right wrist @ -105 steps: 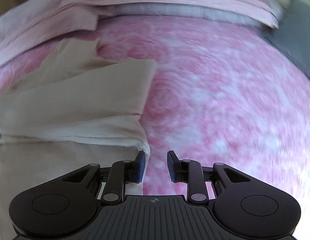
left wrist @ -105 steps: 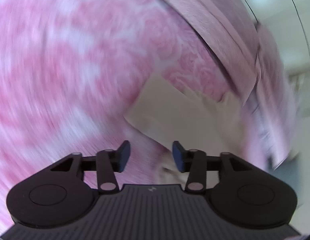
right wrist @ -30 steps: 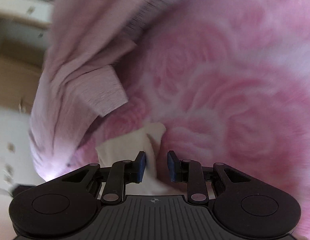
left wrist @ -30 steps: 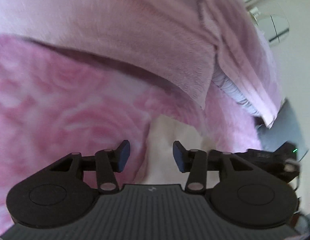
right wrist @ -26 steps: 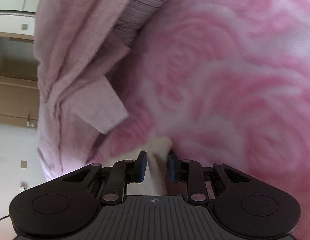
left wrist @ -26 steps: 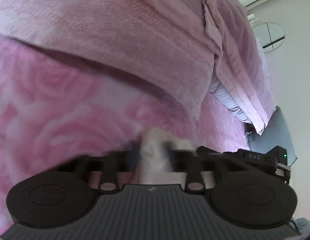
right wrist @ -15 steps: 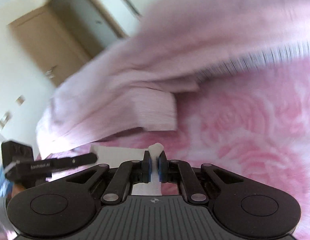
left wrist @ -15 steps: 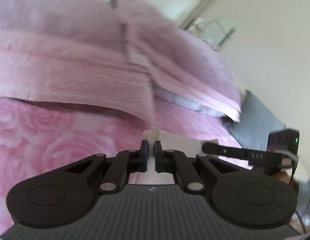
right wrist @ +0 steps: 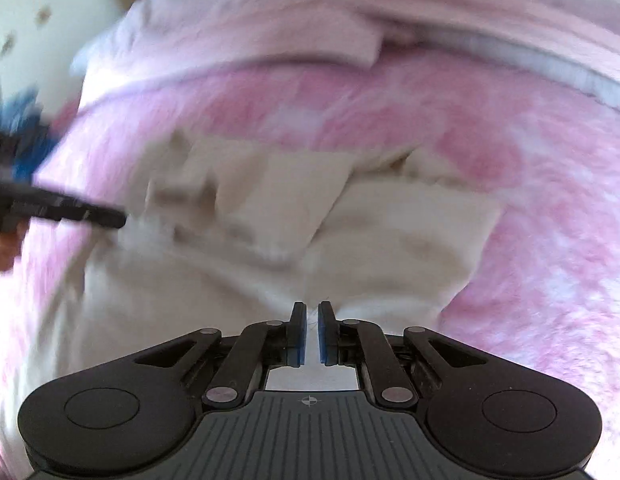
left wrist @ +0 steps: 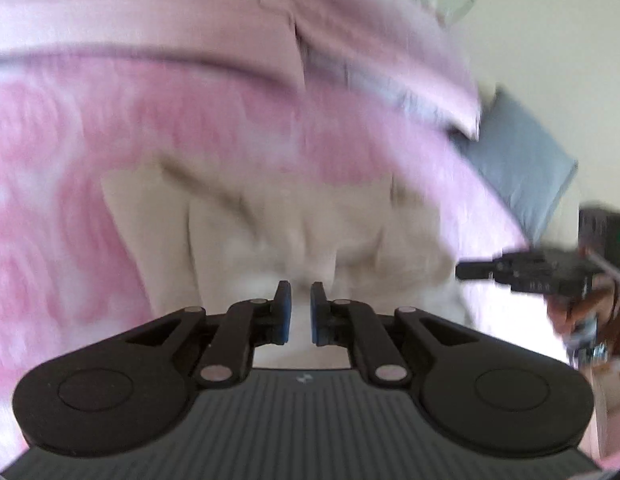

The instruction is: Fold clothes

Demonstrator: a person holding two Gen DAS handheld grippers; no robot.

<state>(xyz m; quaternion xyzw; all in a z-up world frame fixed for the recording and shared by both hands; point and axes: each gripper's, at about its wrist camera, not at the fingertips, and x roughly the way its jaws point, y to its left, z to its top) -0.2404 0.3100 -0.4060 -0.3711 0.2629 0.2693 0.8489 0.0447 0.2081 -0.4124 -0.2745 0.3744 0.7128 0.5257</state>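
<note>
Left wrist view's pretty blurry: the left gripper (left wrist: 298,306) has its fingers only a narrow gap apart, and I can't tell if they pinch the cream garment (left wrist: 270,220) spread just ahead on the pink rose blanket (left wrist: 70,140).

Right wrist view: the right gripper (right wrist: 311,328) is nearly closed too, garment edge right at the tips, grip unclear.

both wrist views look forward, close over the same cream garment (left wrist: 294,224) (right wrist: 389,232) on a pink blanket (left wrist: 70,160).
</note>
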